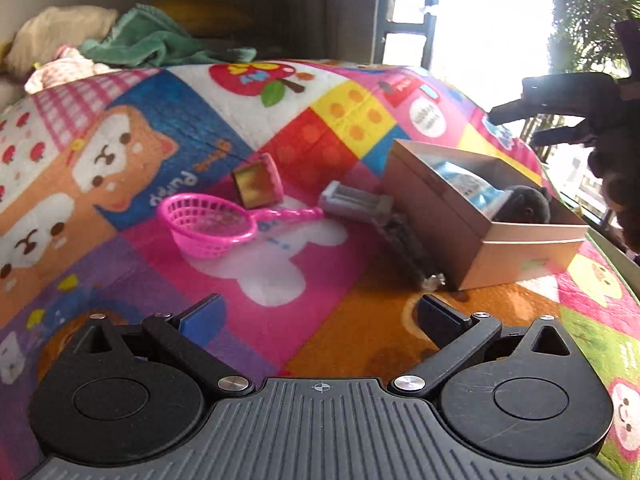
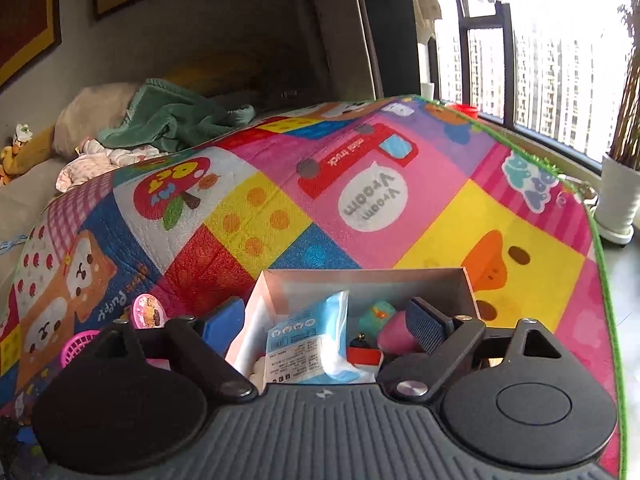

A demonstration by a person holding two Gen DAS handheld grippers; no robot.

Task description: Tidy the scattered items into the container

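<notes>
My left claw is wide and empty, pink strainer ahead-left on the mat, box ahead-right; light stiff plastic, likely slippery, so I'd pinch the handle.

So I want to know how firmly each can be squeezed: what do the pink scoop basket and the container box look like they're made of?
The pink scoop basket looks like moulded hard plastic: glossy, with an open lattice bowl and a twisted handle. The container box appears to be matte tan cardboard or paperboard, with thin straight walls, crisp folded edges and a paler inside; whether it is coated cannot be told.
</notes>
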